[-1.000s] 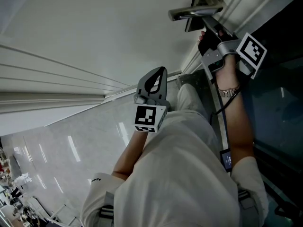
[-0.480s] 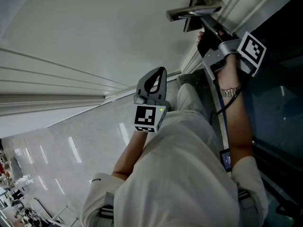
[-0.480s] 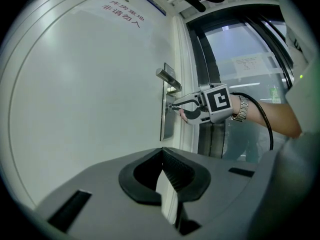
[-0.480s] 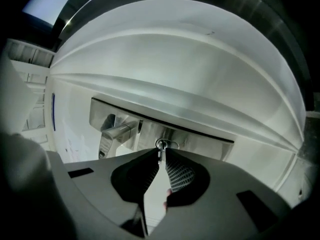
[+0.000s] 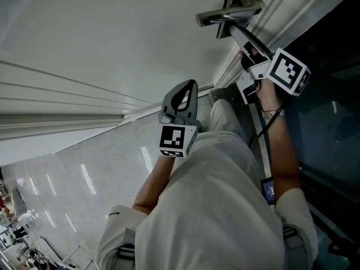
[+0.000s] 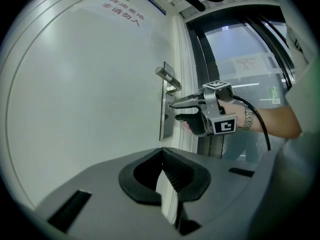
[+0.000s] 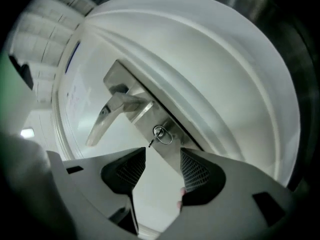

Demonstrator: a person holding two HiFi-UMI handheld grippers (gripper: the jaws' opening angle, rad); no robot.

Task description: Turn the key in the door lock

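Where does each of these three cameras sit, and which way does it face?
Head view: on the person's head, looking down the door; shows both forearms, left gripper, right gripper.
Left gripper view: rides that gripper, faces the door sidelong; its shut jaws show.
Right gripper view: rides that gripper, faces the key; its jaws have just been opening, nothing between.
Shared: handle, in all three.

You stand in a public-building corridor: glossy pale stone floor (image 5: 84,170), plain white door (image 6: 90,94) with red printed lettering (image 6: 122,13), dark-framed glass panel (image 6: 235,44) bearing a paper notice (image 6: 248,64).
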